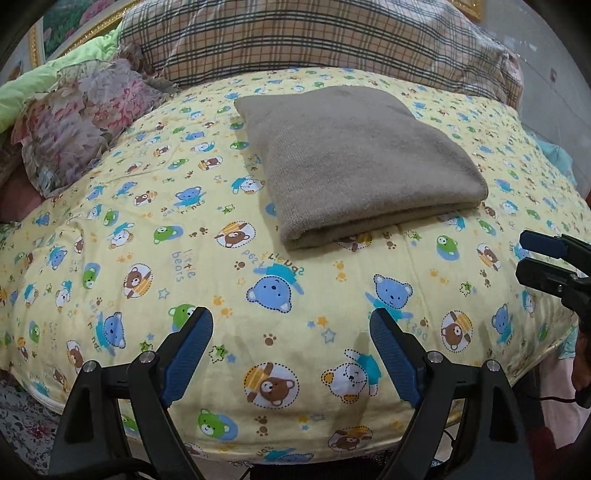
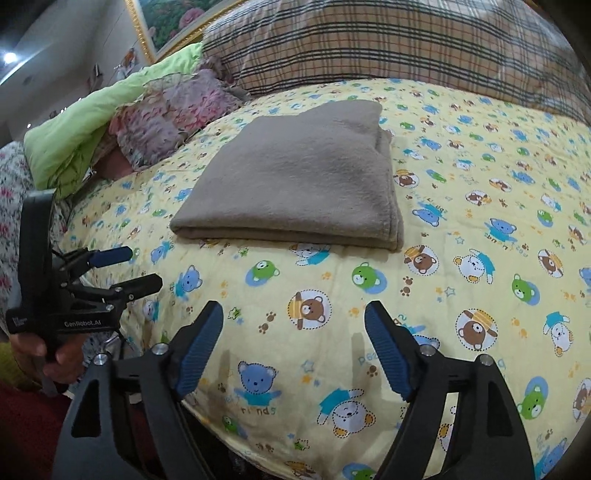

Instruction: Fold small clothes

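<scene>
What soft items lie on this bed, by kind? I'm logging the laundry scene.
Folded brown garment: 1
Bear-print yellow quilt: 1
Plaid pillow: 1
Floral ruffled cushion: 1
Green quilt: 1
Total: 5

The framed painting (image 2: 168, 20) behind the bed is cut off by the top edge in the right wrist view, only its lower corner and gilt border showing. The plaid pillow (image 1: 314, 40) runs out past the top edge in the left wrist view. The folded brown garment (image 2: 295, 177) hides its own inner layers, so its type cannot be told. The right gripper (image 1: 543, 258) enters the left wrist view at the right edge, its body cut off. Items on the far wall (image 2: 110, 66) are too small and blurred to identify.
</scene>
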`<state>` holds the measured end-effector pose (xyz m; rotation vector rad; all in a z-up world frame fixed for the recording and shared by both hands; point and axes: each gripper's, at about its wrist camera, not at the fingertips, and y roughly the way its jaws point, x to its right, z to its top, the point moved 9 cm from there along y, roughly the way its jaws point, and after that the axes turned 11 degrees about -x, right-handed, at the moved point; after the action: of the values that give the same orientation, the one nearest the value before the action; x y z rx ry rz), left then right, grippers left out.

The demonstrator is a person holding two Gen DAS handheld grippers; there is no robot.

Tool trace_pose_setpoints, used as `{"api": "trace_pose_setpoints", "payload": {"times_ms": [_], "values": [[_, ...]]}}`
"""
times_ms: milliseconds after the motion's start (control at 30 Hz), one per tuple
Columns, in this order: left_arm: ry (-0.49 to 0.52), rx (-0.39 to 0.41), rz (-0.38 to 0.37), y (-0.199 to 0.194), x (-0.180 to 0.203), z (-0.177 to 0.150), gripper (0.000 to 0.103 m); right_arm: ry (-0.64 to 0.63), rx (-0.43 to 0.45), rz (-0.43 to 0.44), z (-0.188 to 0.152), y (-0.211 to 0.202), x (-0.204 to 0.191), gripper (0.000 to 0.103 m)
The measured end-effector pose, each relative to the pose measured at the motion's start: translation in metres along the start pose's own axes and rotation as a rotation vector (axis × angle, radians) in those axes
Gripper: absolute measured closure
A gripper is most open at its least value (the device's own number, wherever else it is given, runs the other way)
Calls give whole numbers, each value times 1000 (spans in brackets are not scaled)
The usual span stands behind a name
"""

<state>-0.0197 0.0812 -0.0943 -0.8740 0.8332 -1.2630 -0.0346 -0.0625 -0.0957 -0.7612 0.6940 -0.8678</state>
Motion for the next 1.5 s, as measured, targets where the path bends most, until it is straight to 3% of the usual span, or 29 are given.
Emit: {"api": "trace_pose_setpoints", "payload": {"times_ms": [167, 367, 967, 1500], "values": [[-17, 65, 13, -15, -7, 9, 15, -3, 28, 0, 5, -4, -2, 17], [-38, 106, 42, -22, -13, 24, 5, -27, 48, -14, 18, -4, -7, 11], [-57, 49, 39, 10, -14, 39, 2, -2, 29, -31, 40, 16, 0, 7], [-40, 21, 27, 16, -11, 46, 2, -5, -2, -19, 50, 30, 0, 7]]}}
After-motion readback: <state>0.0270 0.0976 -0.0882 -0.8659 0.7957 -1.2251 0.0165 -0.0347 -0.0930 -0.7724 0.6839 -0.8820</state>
